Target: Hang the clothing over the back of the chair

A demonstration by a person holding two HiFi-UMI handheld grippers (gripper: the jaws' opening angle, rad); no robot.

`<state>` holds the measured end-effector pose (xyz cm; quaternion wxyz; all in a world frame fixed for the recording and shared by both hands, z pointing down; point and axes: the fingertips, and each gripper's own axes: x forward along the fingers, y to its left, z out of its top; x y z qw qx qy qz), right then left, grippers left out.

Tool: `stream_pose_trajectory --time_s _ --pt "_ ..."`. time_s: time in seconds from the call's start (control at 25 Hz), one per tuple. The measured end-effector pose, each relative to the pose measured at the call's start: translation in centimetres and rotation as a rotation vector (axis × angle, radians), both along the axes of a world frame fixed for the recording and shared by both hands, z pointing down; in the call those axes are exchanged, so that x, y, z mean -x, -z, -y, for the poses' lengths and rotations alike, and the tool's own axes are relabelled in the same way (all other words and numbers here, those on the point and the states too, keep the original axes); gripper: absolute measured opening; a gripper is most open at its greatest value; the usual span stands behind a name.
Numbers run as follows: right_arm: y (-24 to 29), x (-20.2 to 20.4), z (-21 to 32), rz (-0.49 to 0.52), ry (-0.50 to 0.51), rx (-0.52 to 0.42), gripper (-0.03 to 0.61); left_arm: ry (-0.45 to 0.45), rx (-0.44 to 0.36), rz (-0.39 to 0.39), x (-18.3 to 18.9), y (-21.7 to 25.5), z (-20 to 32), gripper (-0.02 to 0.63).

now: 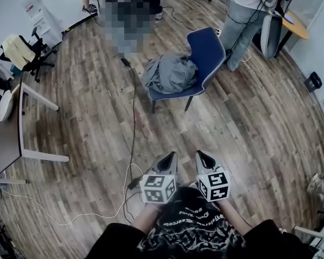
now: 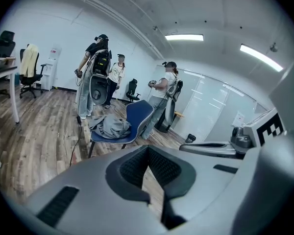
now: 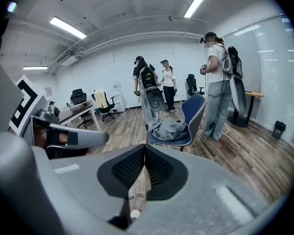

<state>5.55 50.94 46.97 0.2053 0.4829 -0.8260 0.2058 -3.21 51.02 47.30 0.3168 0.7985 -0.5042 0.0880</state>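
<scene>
Wood-floor room: grey clothing (image 1: 170, 73) heaped on blue chair (image 1: 208, 50) seat, toward its front edge. Left claw (image 1: 169, 156) and right claw (image 1: 203, 155) clenched, empty, well short. Close in, open both, pinch a hem, not the bunched middle.

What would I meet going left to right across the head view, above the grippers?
Desk → grey clothing → blue chair's backrest → person in jeans
</scene>
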Motion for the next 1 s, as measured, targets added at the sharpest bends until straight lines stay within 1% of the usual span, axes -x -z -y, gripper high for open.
stream_pose_trajectory --time_s 0.2,0.28,0.48,0.64,0.84,1.0 --pt "0.3 1.6 2.0 0.02 -0.045 -0.004 0.005 -0.047 -0.006 0.013 1.9 0.3 1.9 0.009" --pt "0.2 2.0 2.7 0.02 -0.055 -0.003 0.005 -0.051 -0.006 0.013 2.5 0.2 2.6 0.009" --pt "-0.1 2.7 3.8 0.002 -0.05 0.009 0.005 -0.039 0.007 0.013 3.7 -0.4 4.0 0.009" --pt "-0.5 2.8 5.8 -0.005 -0.039 0.003 0.005 -0.036 0.007 0.021 3.6 -0.7 5.9 0.009" --pt "-1.0 2.3 10.4 -0.004 -0.009 0.01 0.005 0.006 0.0 0.045 3.3 -0.9 10.0 0.009" --pt "-0.9 2.3 14.6 0.019 0.024 -0.003 0.005 0.04 -0.015 0.061 2.6 -0.5 14.1 0.009"
